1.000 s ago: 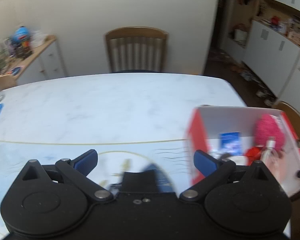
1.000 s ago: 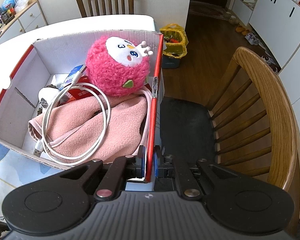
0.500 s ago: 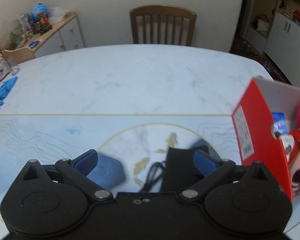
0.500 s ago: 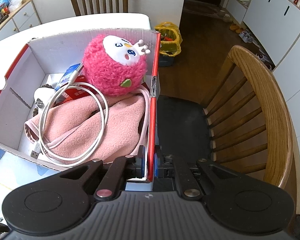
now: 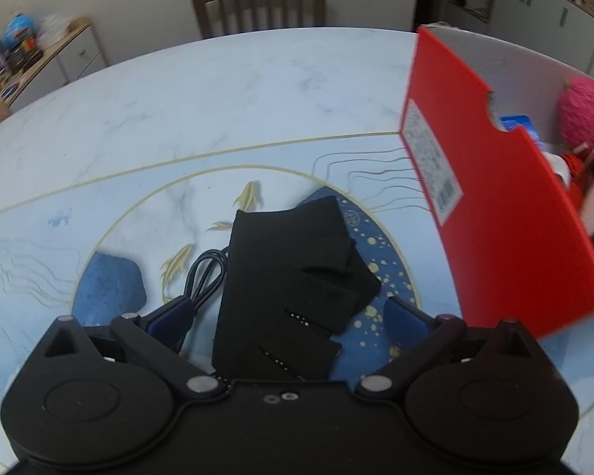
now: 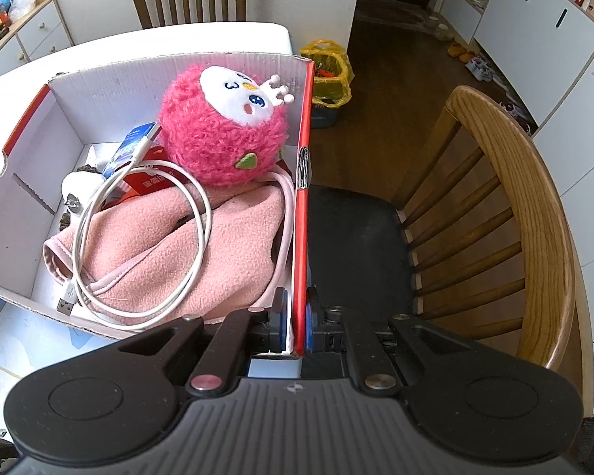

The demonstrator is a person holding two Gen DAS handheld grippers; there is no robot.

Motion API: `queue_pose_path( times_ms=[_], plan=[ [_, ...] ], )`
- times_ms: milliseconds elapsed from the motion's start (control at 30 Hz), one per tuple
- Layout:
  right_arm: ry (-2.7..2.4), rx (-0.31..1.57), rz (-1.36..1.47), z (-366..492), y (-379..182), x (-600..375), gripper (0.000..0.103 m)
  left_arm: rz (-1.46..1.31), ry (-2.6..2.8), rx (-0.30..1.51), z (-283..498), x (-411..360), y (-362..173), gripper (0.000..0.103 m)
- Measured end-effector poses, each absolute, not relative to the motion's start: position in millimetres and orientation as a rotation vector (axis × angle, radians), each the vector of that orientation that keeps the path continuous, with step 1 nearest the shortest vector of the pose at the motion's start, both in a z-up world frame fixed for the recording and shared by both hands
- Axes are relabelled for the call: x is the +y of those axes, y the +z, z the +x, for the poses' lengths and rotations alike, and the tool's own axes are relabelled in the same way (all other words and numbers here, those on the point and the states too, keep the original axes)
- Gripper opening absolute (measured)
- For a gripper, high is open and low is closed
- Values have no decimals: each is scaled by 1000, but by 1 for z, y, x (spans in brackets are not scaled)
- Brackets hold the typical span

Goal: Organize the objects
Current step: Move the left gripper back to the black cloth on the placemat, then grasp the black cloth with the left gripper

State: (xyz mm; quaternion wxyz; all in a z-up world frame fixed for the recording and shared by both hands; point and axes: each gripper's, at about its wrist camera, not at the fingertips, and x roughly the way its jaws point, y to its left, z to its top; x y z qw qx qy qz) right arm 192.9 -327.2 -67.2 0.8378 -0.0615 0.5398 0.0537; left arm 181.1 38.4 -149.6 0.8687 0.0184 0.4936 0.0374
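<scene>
Black fabric, a folded glove or sleeve by the look of it (image 5: pixel 285 277), lies on the tabletop (image 5: pixel 217 91) between the spread fingers of the left gripper (image 5: pixel 289 312), which hold nothing. A black cable (image 5: pixel 206 273) touches its left edge and a blue pad (image 5: pixel 109 287) sits just beside that. The red cardboard box (image 5: pixel 495 217) stands near, to the right.

The step in hand looks like picking up the fabric for the box. To do it well, I would lower the fingers astride the thickest fold, keep the left finger clear of the cable so it is not pinched along, and clamp low so all layers lift together.

The right gripper (image 6: pixel 296 312) is clenched on the box's right wall (image 6: pixel 301 237), steadying it. Only its view shows the contents fully: a pink plush toy (image 6: pixel 221 134), a pink fleece cloth (image 6: pixel 178 245), a coiled white USB cable (image 6: pixel 138 237). Free space seems left at the near-left corner. Only the left view shows the things waiting outside the box.
</scene>
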Motion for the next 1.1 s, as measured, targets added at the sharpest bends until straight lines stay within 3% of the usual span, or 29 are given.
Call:
queue_pose_path(
  times_ms=[433,633,900,1000,1067,1100],
  plan=[
    [117,1142,-130,192,-69,-328,9,-65,143,1031,198,43,-158,101],
    [118,1145,-128,192,-70,-328,9,-90,132,1032,199,43,-160,90],
    [119,1146,-124,191,-72,-328,9,-91,161,1036,196,48,-153,60],
    [120,1145,-124,191,-72,-329,9,-96,164,1040,195,50,-150,44],
    [121,1145,-125,191,-71,-329,9,-110,155,1042,193,52,-147,23],
    [121,1144,-125,191,-71,-329,9,-123,149,1040,192,54,-145,19]
  ],
)
